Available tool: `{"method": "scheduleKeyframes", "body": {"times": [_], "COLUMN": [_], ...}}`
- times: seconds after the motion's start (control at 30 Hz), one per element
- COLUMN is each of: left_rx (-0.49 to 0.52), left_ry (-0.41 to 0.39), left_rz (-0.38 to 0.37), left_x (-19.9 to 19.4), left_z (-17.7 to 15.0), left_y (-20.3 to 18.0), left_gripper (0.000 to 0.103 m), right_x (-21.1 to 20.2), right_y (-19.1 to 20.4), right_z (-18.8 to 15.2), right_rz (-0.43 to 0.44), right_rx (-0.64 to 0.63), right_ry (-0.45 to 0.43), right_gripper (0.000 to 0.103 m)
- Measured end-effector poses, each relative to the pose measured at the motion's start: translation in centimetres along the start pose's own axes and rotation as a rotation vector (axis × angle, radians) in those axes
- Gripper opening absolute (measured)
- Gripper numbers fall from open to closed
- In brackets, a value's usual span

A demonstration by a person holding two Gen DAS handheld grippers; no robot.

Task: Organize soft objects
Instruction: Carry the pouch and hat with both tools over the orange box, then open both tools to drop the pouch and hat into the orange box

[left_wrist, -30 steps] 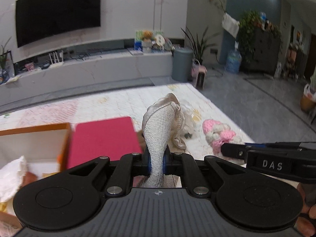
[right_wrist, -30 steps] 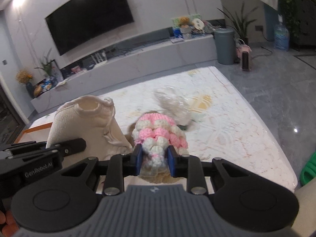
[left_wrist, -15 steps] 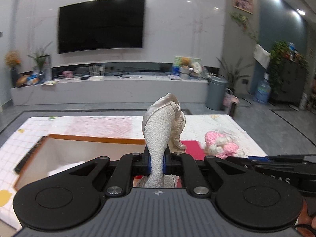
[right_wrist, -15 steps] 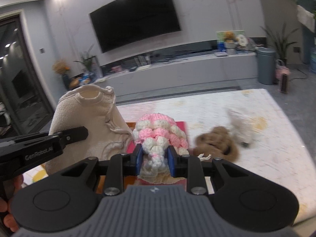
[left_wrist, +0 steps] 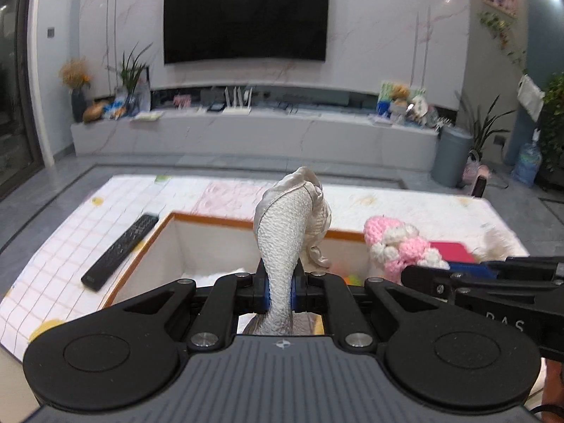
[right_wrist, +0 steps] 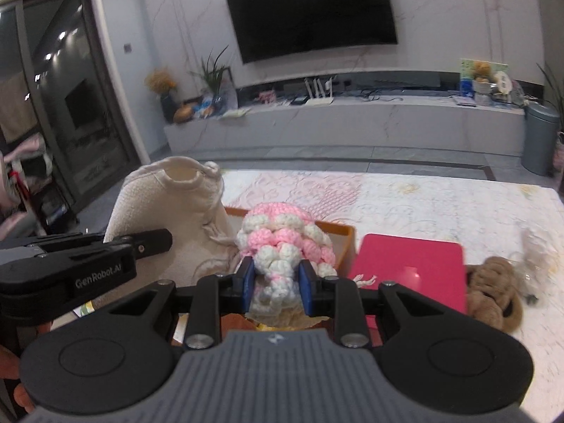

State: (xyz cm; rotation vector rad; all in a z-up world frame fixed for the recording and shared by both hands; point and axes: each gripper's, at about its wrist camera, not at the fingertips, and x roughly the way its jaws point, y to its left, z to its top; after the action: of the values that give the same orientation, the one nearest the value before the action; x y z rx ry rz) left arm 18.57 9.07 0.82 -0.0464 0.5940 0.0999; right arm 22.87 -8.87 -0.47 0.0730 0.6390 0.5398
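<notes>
Here the left gripper (left_wrist: 281,287) clenches a cream textured cloth pouch (left_wrist: 287,232) and the right gripper (right_wrist: 276,287) grasps a pink-and-white crocheted toy (right_wrist: 282,243), both held above the orange-rimmed open box (left_wrist: 211,219) on the counter (left_wrist: 405,208), likely so each drops inside.

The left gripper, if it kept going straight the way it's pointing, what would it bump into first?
Probably the open orange-rimmed box. The left gripper, shut on the cream cloth bag, points slightly down at the box's white inside, with nothing else in between. Depth is hard to judge, so it might reach the far wall first.
</notes>
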Motion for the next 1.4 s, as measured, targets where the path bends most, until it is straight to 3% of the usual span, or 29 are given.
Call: {"method": "scheduleKeyframes", "body": {"times": [0.3,0.57,0.9,1.1,1.17,1.4], "left_rx": [0.017,0.055,0.048,0.045,0.040,0.022], "left_ry": [0.110,0.215,0.292,0.261,0.232,0.140], "left_rz": [0.075,0.087,0.121,0.145,0.139,0.156], "left_x": [3.9,7.2,8.9,7.8,7.0,3.9], "left_z": [-1.3,-1.9,-2.8,-2.5,-2.4,-1.6], "left_y": [2.4,3.1,4.3,4.7,4.7,5.1], "left_gripper": [0.011,0.011,0.013,0.035,0.058,0.066], "right_x": [6.7,12.2,15.5,15.4,15.1,12.5], "right_y": [1.5,2.4,2.3,2.5,2.7,3.6], "right_z": [1.0,0.9,0.0,-0.1,0.1,0.3], "right_rz": [-0.004,-0.047,-0.068,-0.070,-0.070,-0.066], "right_rx": [-0.085,-0.174,-0.208,-0.225,-0.235,-0.259], "right_ry": [0.086,0.158,0.233,0.233,0.219,0.172], "right_gripper": [0.025,0.025,0.027,0.034,0.034,0.053]}}
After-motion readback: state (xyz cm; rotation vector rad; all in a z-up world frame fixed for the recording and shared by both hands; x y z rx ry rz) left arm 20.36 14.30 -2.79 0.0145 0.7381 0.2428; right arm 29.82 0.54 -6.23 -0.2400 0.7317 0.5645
